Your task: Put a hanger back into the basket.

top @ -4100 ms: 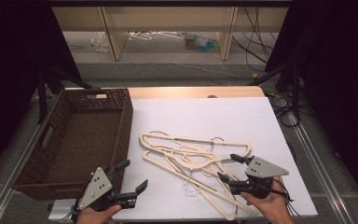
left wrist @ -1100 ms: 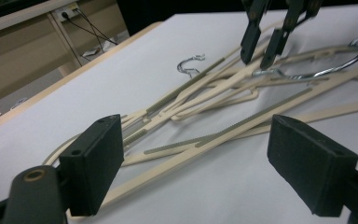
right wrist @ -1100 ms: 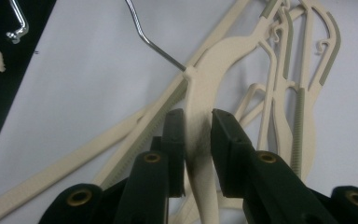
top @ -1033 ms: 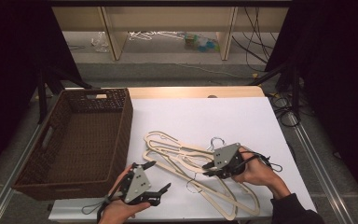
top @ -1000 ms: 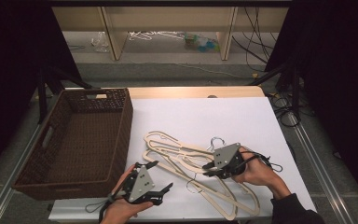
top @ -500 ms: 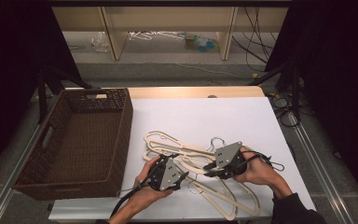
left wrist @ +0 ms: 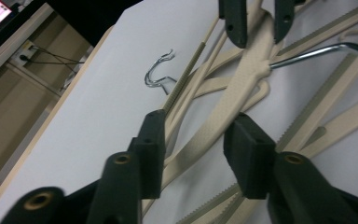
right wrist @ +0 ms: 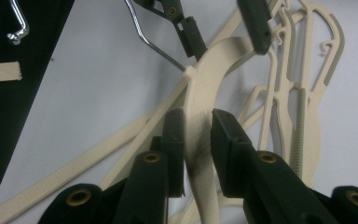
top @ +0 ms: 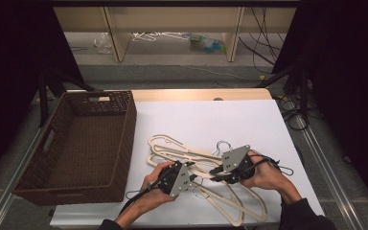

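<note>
Since the earlier frames the left gripper (top: 188, 176) has come in from the table's near left edge to the hangers (top: 206, 184), and its jaws have just been closing, now narrow around one cream arm that lies between the pads without a clear press. Largest to smallest: the white table (top: 249, 124), the brown wicker basket (top: 124, 139) at its left, then the tangled hangers near the front edge. The right gripper (top: 215, 173) clamps a hanger arm just below its metal hook (right wrist: 154, 44). No readable writing shows.
</note>
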Tool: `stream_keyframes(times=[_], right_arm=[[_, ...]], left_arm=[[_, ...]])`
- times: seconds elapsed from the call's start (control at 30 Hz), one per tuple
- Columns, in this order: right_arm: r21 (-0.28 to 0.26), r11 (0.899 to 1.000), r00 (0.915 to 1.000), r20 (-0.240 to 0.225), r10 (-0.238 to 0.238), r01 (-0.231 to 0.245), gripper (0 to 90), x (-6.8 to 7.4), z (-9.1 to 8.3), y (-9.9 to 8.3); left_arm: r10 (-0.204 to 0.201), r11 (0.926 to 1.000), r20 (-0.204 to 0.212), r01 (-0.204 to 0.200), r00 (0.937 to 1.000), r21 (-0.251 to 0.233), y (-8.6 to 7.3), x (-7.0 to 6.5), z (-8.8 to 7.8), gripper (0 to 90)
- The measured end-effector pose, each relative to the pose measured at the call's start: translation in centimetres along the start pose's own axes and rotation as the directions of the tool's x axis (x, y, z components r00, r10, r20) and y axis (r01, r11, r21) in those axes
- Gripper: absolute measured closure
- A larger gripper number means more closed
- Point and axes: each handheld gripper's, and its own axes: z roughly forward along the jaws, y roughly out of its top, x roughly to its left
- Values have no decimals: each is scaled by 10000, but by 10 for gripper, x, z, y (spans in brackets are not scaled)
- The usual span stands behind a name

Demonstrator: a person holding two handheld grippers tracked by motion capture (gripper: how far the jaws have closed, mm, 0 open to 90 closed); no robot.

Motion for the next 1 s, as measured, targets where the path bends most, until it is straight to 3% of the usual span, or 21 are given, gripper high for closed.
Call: stream_keyframes(times=[0.03,0.17,0.27,0.37,0.4,0.5,0.57,0.6,0.63,0.67,0.73,0.8,0.9,0.93,1.0], right_arm=[[-30,10000,10000,-12,-25,25,761,0,0,0],[-47,9999,9999,12,-115,115,755,-1,0,-1],[-84,10000,10000,-3,51,-51,753,-1,-1,-1],[-170,9990,9990,201,411,-408,655,-2,-4,-1],[-222,9980,9975,357,604,-596,628,-2,-5,-1],[-591,9928,9890,991,1097,-1042,521,-3,-14,1],[-1065,9788,9686,1600,1903,-1747,447,-4,-25,1],[-1240,9716,9601,1712,2210,-2015,429,-4,-30,2],[-1424,9629,9450,2043,2553,-2293,400,-4,-36,2],[-1625,9554,9332,2261,2794,-2467,396,-4,-43,2],[-1807,9487,9112,2796,3026,-2596,372,-2,-52,3],[-2227,9330,8862,3117,3428,-2826,360,2,-62,3],[-2544,9269,8663,3521,3544,-2758,357,9,-74,3],[-2669,9224,8573,3636,3646,-2791,357,11,-77,3],[-2839,9160,8520,3638,3765,-2836,357,15,-83,1]], left_arm=[[191,9998,27,-191,9998,57,1,1,-1,650],[227,9996,282,-232,9993,183,2,1,-1,695],[635,9977,215,-640,9977,225,5,2,-2,708],[899,9957,272,-904,9956,194,8,3,-3,743],[992,9950,473,-995,9939,24,10,4,-2,749],[1521,9883,394,-1524,9876,62,15,8,-3,774],[1993,9793,382,-2004,9792,282,19,12,-4,788],[1920,9811,320,-1926,9809,168,21,13,-4,793],[1959,9804,280,-1964,9802,162,24,15,-4,800],[1985,9801,86,-1985,9801,-68,26,17,-3,807],[2232,9745,125,-2234,9747,232,30,22,-4,823],[2163,9761,42,-2163,9763,232,34,27,-4,846],[1593,9870,-221,-1597,9870,-190,40,36,-4,855],[1746,9843,-404,-1755,9838,-203,42,40,-5,856],[1613,9863,-620,-1631,9850,-256,45,48,-6,857]])
